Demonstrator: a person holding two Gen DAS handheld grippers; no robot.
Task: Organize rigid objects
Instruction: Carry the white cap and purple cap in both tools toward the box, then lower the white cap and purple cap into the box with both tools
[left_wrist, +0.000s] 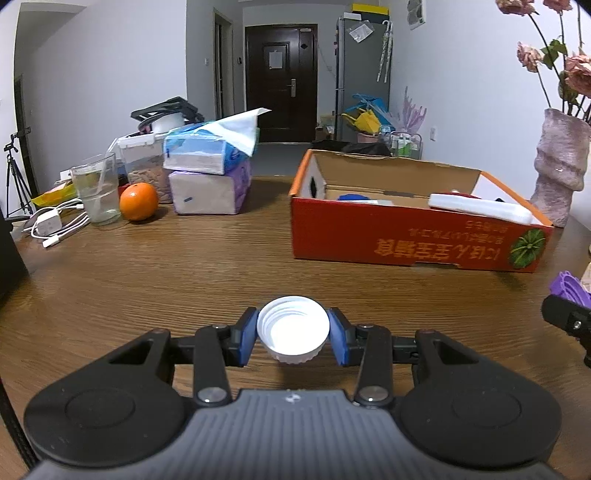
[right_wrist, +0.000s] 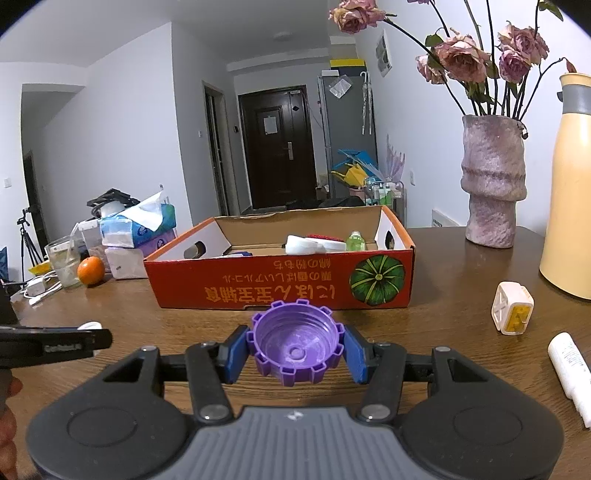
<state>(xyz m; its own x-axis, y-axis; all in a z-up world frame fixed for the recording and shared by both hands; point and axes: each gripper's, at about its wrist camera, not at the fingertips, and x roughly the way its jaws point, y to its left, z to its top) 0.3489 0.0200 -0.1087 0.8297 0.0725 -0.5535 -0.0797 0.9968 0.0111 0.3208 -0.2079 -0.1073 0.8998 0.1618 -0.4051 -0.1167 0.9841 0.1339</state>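
- Far left on the wooden table (left_wrist: 147, 280): a white charger with cables (left_wrist: 51, 223), a glass of water (left_wrist: 96, 190) and an orange (left_wrist: 138, 201) just beside the glass.
- Behind the orange, two tissue packs (left_wrist: 210, 173) lie stacked, a sheet sticking up from the top one.
- Near centre in the left wrist view, the left gripper (left_wrist: 293, 334) clamps a white cap (left_wrist: 293, 329) between its blue pads, open side up, above the table.
- Far centre to right, the red cardboard box (right_wrist: 280, 284) stands open, with a pumpkin print on its near wall; inside are white pieces and a small green bottle (right_wrist: 355, 240).
- In the right wrist view, the right gripper (right_wrist: 295, 347) grips a purple notched cap (right_wrist: 295, 341), open side up, near the box's front wall.
- Right of the box: a white and yellow block (right_wrist: 512, 308) on the table, a white tube (right_wrist: 570, 369) at the near right edge.
- Far right: a pink vase (right_wrist: 493, 181) of dried roses, and a cream jug (right_wrist: 570, 184) beside it.
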